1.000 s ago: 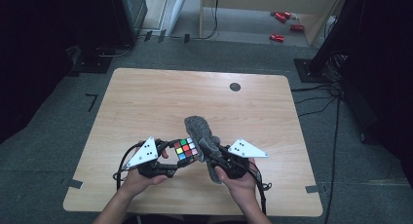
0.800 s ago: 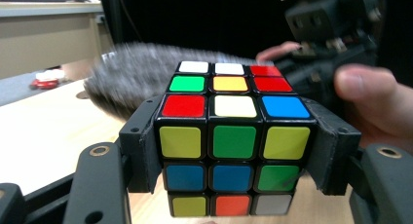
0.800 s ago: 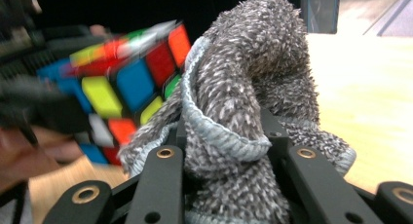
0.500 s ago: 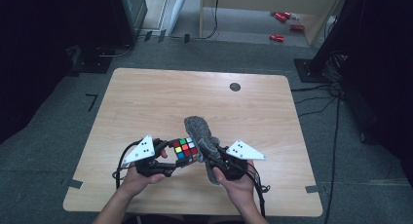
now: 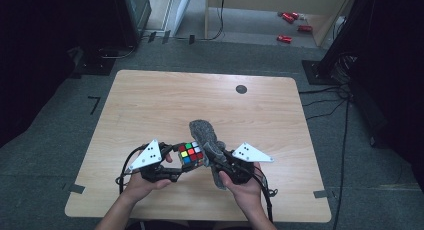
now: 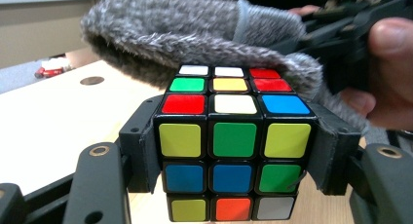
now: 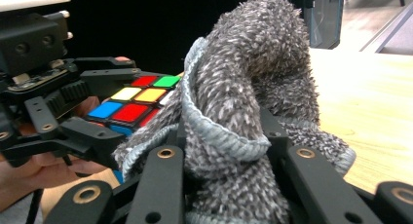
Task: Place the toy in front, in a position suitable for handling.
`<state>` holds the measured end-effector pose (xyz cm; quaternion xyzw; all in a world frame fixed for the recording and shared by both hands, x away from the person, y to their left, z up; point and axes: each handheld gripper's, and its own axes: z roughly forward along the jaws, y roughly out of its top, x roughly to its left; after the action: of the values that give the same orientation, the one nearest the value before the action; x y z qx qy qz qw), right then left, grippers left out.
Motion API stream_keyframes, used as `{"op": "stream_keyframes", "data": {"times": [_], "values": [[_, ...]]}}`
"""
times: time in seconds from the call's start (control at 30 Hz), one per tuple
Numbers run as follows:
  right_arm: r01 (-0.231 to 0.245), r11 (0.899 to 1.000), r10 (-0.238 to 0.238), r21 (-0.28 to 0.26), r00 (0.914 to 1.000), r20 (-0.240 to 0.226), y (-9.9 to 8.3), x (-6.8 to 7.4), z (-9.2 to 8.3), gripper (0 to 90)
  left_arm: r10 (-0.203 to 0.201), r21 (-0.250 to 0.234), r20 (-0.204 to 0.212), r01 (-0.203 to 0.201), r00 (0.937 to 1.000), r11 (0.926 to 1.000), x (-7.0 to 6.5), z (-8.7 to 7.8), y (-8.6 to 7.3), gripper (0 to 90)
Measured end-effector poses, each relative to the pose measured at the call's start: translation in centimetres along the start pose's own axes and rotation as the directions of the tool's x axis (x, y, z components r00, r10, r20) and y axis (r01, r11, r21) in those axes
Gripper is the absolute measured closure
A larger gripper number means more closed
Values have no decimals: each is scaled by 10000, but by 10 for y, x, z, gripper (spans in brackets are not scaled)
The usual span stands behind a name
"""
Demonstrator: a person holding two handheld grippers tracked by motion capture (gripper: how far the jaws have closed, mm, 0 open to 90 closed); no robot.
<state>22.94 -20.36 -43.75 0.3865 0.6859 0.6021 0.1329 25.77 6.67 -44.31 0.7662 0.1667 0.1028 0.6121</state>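
Note:
A scrambled colour cube (image 5: 190, 154) (image 6: 233, 151) (image 7: 134, 103) is held just above the table's near edge, with my left gripper (image 5: 186, 166) (image 6: 234, 153) shut on its two sides. A fuzzy grey cloth (image 5: 207, 140) (image 6: 195, 34) (image 7: 243, 112) with a pale blue hem is bunched between the jaws of my right gripper (image 5: 216, 160) (image 7: 224, 151), which is shut on it. The cloth lies against the cube's far and right side and drapes over its top edge. Both grippers point toward each other near the table's front middle.
The wooden table (image 5: 150, 105) has a small dark round disc (image 5: 241, 89) near its far edge. Red objects (image 5: 285, 38) lie on the floor beyond. Dark stands and cables (image 5: 345, 80) sit at the right of the table.

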Motion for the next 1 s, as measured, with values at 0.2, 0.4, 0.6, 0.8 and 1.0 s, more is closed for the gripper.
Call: {"op": "stream_keyframes", "data": {"times": [0.2, 0.4, 0.6, 0.8, 1.0], "values": [[-21, 9968, 37, 794, 9998, -198, -14, -1, 14, 712, -248, -325, -305, 238, 9992, 9992, 7, -9, 4, 349], [163, 9992, -157, 370, 9997, -169, -2, -2, 4, 712, 126, 193, -261, -121, 9996, 9997, 1, -1, -1, 350], [-164, 9961, 191, 871, 9994, -304, -14, -5, 14, 711, 49, -215, -449, -58, 9990, 9998, 2, -7, 4, 349], [285, 9966, -257, 773, 9990, -368, -8, 3, 11, 710, -345, -28, -578, 344, 9977, 9994, 11, -7, -1, 350], [-162, 9987, 173, 482, 9996, -223, -7, -8, 7, 710, 89, 119, -95, -88, 9999, 9999, -3, 2, 1, 349]]}}
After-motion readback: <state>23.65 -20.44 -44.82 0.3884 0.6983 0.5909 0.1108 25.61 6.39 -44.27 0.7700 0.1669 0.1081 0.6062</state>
